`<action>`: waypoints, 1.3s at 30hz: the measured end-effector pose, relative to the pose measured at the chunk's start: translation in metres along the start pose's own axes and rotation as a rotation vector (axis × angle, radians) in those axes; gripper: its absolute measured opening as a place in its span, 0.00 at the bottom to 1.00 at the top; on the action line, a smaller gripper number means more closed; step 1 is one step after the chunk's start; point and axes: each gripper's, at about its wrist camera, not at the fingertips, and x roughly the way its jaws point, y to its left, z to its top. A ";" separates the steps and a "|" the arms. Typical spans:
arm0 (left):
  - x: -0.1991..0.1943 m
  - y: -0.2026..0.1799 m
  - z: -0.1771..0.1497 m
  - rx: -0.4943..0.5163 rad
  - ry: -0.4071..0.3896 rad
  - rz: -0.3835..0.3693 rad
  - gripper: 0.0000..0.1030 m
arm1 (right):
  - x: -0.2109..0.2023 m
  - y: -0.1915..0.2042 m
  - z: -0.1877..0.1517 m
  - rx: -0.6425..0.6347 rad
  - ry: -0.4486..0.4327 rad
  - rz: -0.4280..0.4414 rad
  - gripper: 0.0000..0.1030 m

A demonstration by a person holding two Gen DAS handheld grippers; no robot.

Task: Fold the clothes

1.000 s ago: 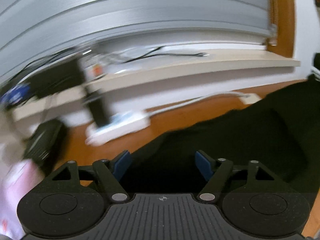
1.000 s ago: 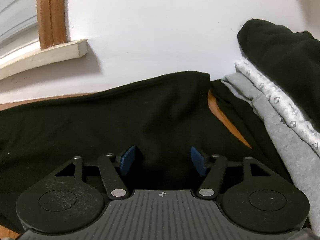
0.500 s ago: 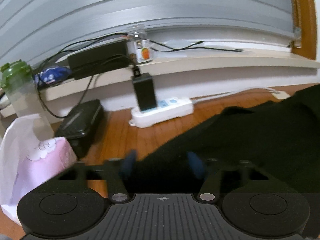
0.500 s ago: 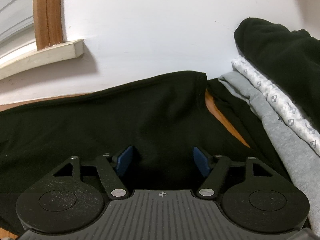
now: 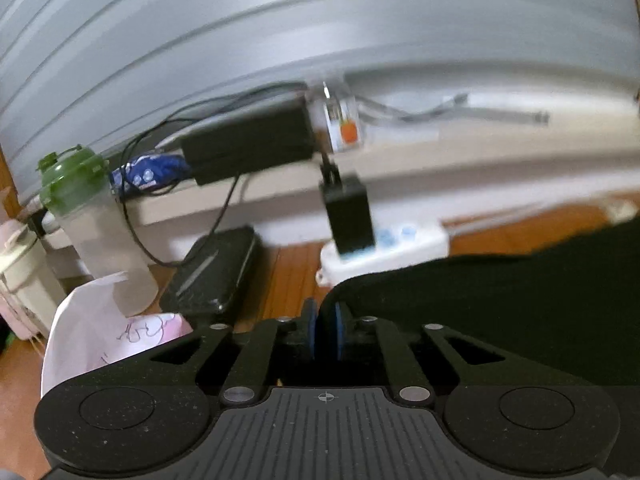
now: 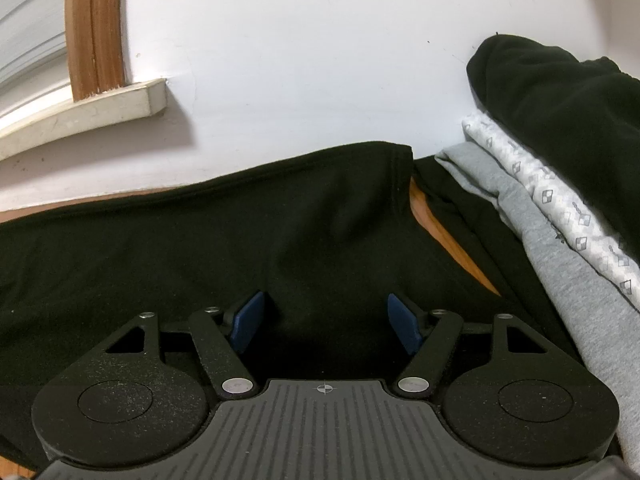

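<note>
Left wrist view: your left gripper (image 5: 326,330) has just been closing, pads clamp edge of black garment (image 5: 500,312), near white power strip (image 5: 392,248). Your right gripper (image 6: 326,322) stands apart over same garment (image 6: 200,248).

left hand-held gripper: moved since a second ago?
Yes. The left hand-held gripper swung left: the white power strip slid from left of frame toward centre. Its jaws have just been closing on the black garment edge.
</note>
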 end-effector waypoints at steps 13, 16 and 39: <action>-0.020 -0.079 0.026 0.088 -0.120 -0.258 0.75 | -0.001 0.001 0.001 -0.001 0.000 -0.004 0.66; 0.003 -0.104 0.030 0.157 -0.059 -0.367 0.72 | -0.001 0.001 0.001 -0.001 0.001 -0.004 0.66; 0.041 -0.141 0.044 0.192 -0.040 -0.296 0.73 | -0.002 0.001 0.000 0.000 0.001 -0.003 0.67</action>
